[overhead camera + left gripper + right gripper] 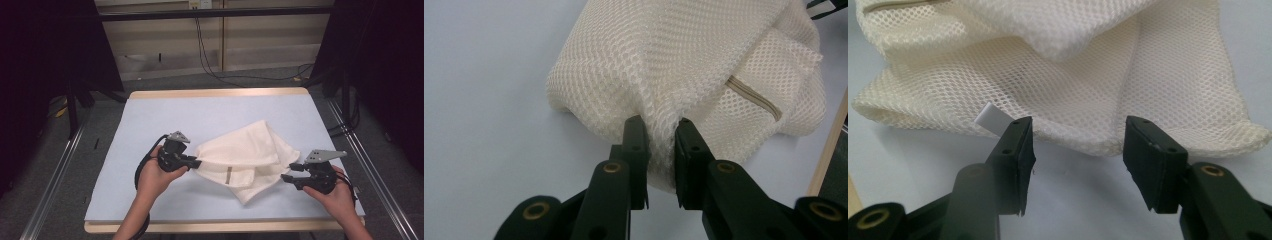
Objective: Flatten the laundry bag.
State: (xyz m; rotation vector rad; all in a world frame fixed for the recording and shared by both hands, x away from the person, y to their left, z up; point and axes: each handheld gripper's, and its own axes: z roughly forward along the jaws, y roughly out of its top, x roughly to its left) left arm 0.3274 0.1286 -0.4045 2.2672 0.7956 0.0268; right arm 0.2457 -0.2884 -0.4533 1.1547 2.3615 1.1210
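Observation:
A cream mesh laundry bag [247, 152] lies crumpled and folded over on the pale blue mat [165, 115] near the table's middle. Its beige zipper [754, 97] runs along one side. My left gripper [196, 163] sits at the bag's left edge, shut on a pinch of the mesh [659, 131]. My right gripper [290, 172] is open just off the bag's right edge, its jaws wide apart with nothing between them. A small white tag [993, 120] sticks out of the bag's hem [1083, 140] beside the right gripper's left jaw.
The mat covers a wooden table whose front edge [220, 226] runs along the bottom. Metal rails [55, 175] flank the table on both sides. Cables [210, 60] hang on the floor beyond the far edge. Dark curtains stand left and right.

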